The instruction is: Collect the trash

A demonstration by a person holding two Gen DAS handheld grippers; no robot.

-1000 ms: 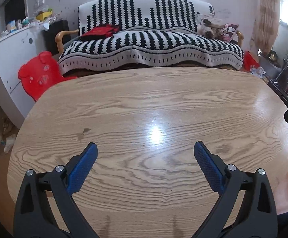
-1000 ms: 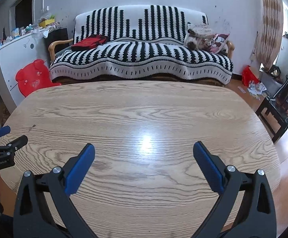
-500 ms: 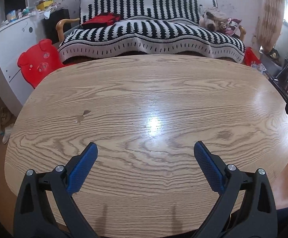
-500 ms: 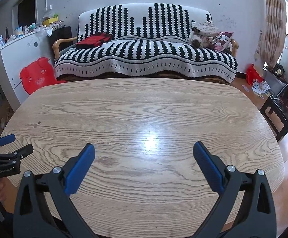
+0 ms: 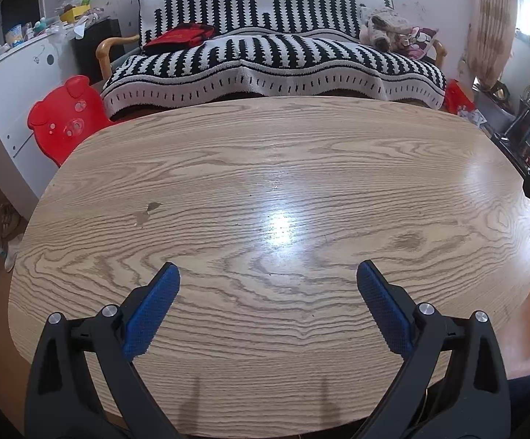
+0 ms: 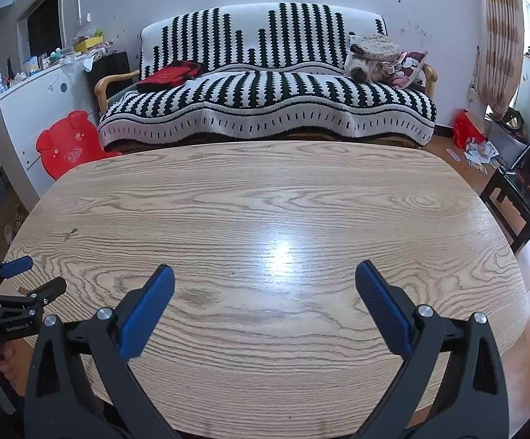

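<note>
My left gripper (image 5: 268,274) is open and empty above the near edge of the oval wooden table (image 5: 265,168). My right gripper (image 6: 265,278) is open and empty above the same table (image 6: 265,197). The left gripper also shows at the left edge of the right wrist view (image 6: 27,278), open. No trash lies on the table top in either view. Scattered papers (image 6: 479,152) lie on the floor at the far right, beside a red bag (image 6: 466,130). A small stain (image 5: 148,212) marks the table's left part.
A black-and-white striped sofa (image 6: 265,102) stands behind the table, with a red cloth (image 6: 170,75) and a pile of soft things (image 6: 378,56) on it. A red pig-shaped chair (image 6: 69,144) and a white cabinet (image 6: 27,117) stand left. A dark stool (image 6: 521,190) stands right.
Both grippers have drawn back and risen a little, so more of the table's near edge shows. Both stay open and empty.
</note>
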